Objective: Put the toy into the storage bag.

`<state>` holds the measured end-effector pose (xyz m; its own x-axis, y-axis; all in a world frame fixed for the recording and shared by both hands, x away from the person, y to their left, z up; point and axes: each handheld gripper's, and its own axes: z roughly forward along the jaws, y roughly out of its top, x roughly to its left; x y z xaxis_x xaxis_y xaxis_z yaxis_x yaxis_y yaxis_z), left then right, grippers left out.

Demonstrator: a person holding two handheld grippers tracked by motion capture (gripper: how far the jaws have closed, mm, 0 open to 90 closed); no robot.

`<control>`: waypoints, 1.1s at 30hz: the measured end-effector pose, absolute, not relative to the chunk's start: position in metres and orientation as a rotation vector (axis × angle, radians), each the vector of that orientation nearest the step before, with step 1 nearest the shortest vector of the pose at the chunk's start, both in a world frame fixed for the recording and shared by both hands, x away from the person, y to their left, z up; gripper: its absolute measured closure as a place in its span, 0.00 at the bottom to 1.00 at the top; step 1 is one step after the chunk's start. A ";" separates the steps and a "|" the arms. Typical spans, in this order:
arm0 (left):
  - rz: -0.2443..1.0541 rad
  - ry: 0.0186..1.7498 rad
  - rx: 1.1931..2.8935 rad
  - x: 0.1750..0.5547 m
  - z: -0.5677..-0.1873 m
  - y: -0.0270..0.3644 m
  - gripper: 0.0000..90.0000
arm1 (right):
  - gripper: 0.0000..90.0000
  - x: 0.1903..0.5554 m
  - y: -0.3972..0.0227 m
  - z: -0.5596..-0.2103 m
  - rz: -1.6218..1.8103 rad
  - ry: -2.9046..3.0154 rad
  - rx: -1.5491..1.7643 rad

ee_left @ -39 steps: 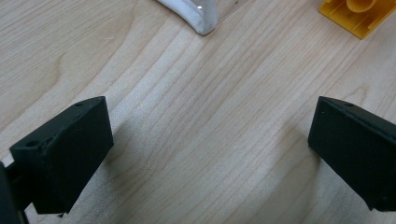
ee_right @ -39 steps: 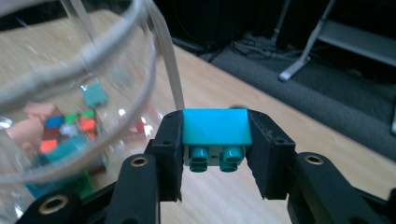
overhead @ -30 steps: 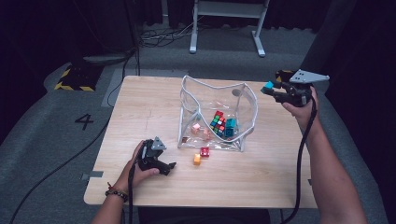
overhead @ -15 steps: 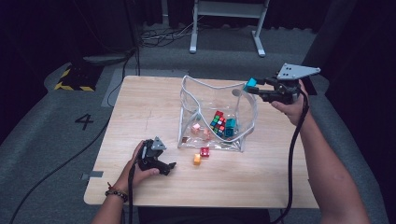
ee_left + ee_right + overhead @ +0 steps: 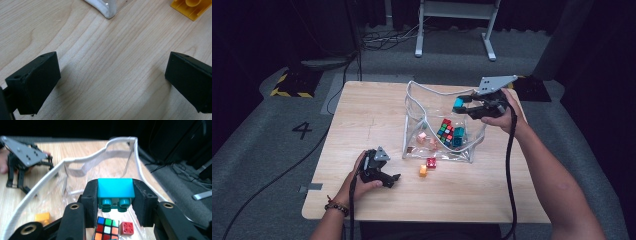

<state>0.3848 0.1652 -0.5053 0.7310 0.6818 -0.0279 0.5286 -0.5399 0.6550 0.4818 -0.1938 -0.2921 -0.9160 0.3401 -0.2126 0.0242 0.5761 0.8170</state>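
Note:
My right gripper [image 5: 462, 104] is shut on a teal brick [image 5: 458, 102] and holds it above the open mouth of a clear bag with a white rim [image 5: 412, 100]. In the right gripper view the teal brick [image 5: 115, 190] sits clamped between both black pads, studs facing the camera, over the bag's rim [image 5: 82, 160]. Below it in the bag lie a colour cube [image 5: 106, 230] and a red brick [image 5: 127, 228]. My left gripper [image 5: 390, 179] rests on the table at the front left, its jaws wide apart over bare wood [image 5: 112, 80].
A red brick [image 5: 431, 163] and an orange brick [image 5: 423, 171] lie on the table just in front of the bag. Inside the bag are a colour cube [image 5: 445, 131], another teal brick [image 5: 458, 136] and pink pieces [image 5: 422, 137]. The orange brick [image 5: 191, 7] lies ahead of the left jaws.
My right gripper has carried the teal brick leftward from the table's right edge to above the bag's opening. The left hand has stayed put.

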 end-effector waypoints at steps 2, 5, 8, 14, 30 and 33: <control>0.304 0.910 2.275 0.385 -0.505 0.165 0.00 | 0.66 0.485 -0.187 -0.296 1.223 2.494 0.293; 0.303 0.910 2.275 0.385 -0.505 0.165 0.00 | 0.66 0.490 -0.177 -0.301 1.138 2.544 0.285; 0.304 0.910 2.275 0.385 -0.505 0.165 0.00 | 0.66 0.497 -0.170 -0.307 1.023 2.594 0.272; 0.304 0.909 2.275 0.385 -0.505 0.165 0.00 | 0.66 0.508 -0.171 -0.316 0.869 2.663 0.289; 0.304 0.910 2.275 0.385 -0.505 0.165 0.00 | 0.66 0.515 -0.200 -0.331 0.538 2.795 0.295; 0.304 0.909 2.275 0.385 -0.505 0.165 0.00 | 0.66 0.515 -0.203 -0.332 0.543 2.794 0.308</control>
